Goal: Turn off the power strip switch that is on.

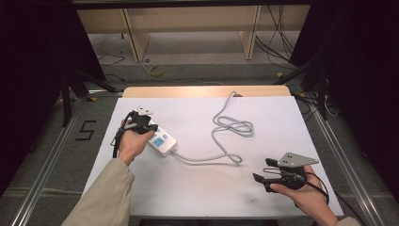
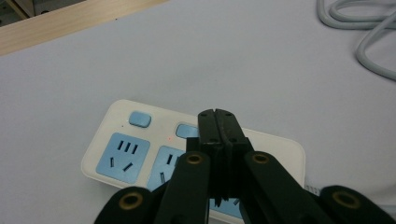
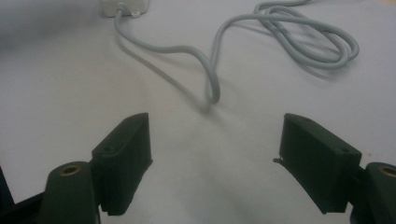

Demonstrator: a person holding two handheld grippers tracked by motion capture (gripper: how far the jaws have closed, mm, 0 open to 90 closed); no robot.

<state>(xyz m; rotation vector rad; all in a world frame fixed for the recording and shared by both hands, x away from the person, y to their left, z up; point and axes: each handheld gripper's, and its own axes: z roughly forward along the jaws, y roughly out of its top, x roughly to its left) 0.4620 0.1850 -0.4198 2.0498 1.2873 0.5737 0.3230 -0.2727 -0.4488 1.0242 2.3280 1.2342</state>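
High view: nearest, two sleeved forearms entering from the bottom edge. Right gripper [image 1: 261, 170] held at near right over the white table cover [image 1: 197, 188], jaws spread wide, nothing between them. Left gripper [image 1: 151, 128] at the left, closed tips resting down on the white plastic power strip with blue sockets [image 1: 162, 141]. Grey round cable [image 1: 230, 127] running from the strip's right end, looping in the far middle, then leaving over the pale wooden table edge [image 1: 207, 91] at the far side.

Left gripper view: nearest, black jaws pressed together, empty, tips set on the second blue rocker switch [image 2: 187, 131] of the strip [image 2: 112, 116]; first blue switch [image 2: 140, 119] free just to its left. Small red light visible between the two switches.

Right gripper view: nearest, two black jaws well apart over bare cover [image 3: 210, 154]; beyond, the cable [image 3: 210, 70] snaking toward the strip's end [image 3: 126, 5] at far left.

Judgement on handling: strip likely light, rigid, smooth-shelled, prone to sliding under a push; best pinched across its narrow width or steadied at the cable end, clear of the switches. Cable soft and springy, apt to drag.
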